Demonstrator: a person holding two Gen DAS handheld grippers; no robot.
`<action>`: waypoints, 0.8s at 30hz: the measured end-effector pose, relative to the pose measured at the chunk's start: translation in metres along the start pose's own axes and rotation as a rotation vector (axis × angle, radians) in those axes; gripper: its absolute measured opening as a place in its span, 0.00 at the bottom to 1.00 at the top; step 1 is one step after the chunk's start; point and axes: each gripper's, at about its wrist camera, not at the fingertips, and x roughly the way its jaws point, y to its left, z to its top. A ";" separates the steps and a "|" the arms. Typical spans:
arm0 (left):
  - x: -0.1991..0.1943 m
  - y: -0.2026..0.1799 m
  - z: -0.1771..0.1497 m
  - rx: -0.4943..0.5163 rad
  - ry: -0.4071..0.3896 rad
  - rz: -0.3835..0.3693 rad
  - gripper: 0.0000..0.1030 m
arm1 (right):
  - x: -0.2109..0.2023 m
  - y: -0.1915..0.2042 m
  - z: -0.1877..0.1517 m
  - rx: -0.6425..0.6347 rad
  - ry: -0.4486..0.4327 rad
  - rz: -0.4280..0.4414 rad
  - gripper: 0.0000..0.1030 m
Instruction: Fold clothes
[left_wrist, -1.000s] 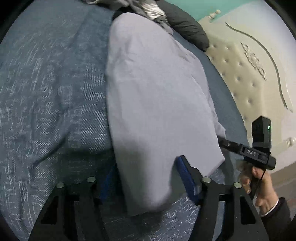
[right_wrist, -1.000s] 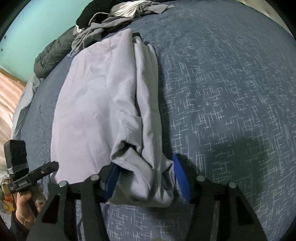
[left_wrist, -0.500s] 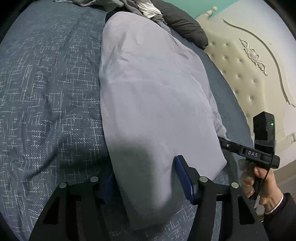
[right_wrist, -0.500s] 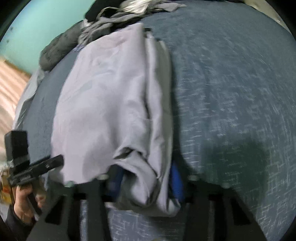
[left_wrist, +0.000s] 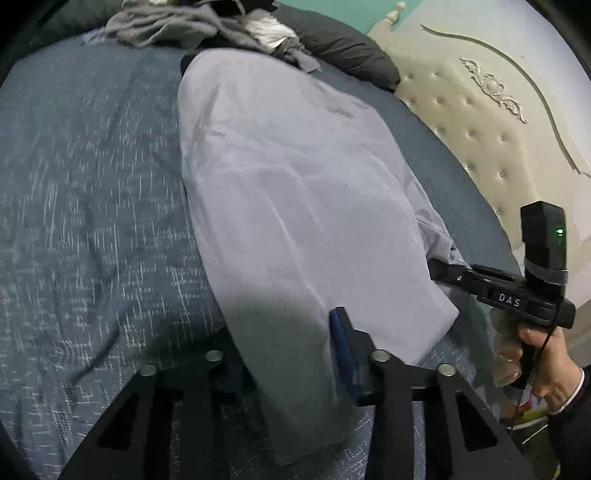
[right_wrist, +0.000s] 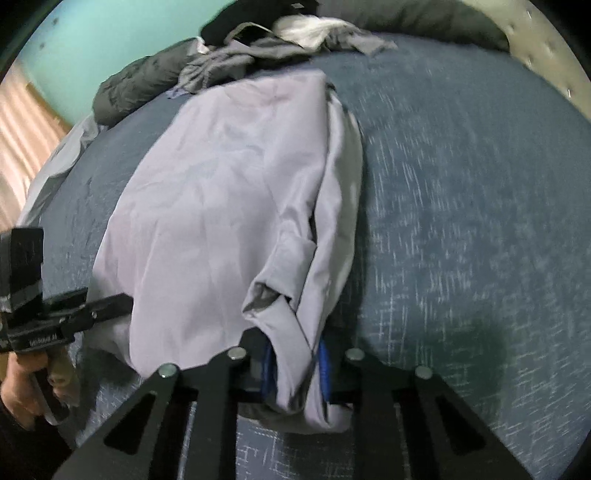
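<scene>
My left gripper (left_wrist: 291, 354) straddles the near left corner of the pale lilac cotton garment (left_wrist: 295, 192), fingers spread, cloth lying loosely between. The garment sits on the blue flecked bedspread (left_wrist: 92, 206), its long axis running straight away from both claws. My right gripper (right_wrist: 295, 373) is pressed together on the near right corner. Only the right view shows that edge's stacked layers.
</scene>
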 end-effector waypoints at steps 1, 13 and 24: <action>-0.001 -0.003 0.002 0.009 -0.004 0.009 0.33 | -0.006 0.002 0.000 -0.010 -0.011 -0.001 0.15; -0.039 -0.047 0.028 0.084 -0.027 0.023 0.32 | -0.054 0.011 0.033 -0.116 -0.131 -0.012 0.13; -0.057 -0.134 0.051 0.208 -0.040 0.018 0.32 | -0.125 -0.026 0.063 -0.132 -0.196 -0.028 0.08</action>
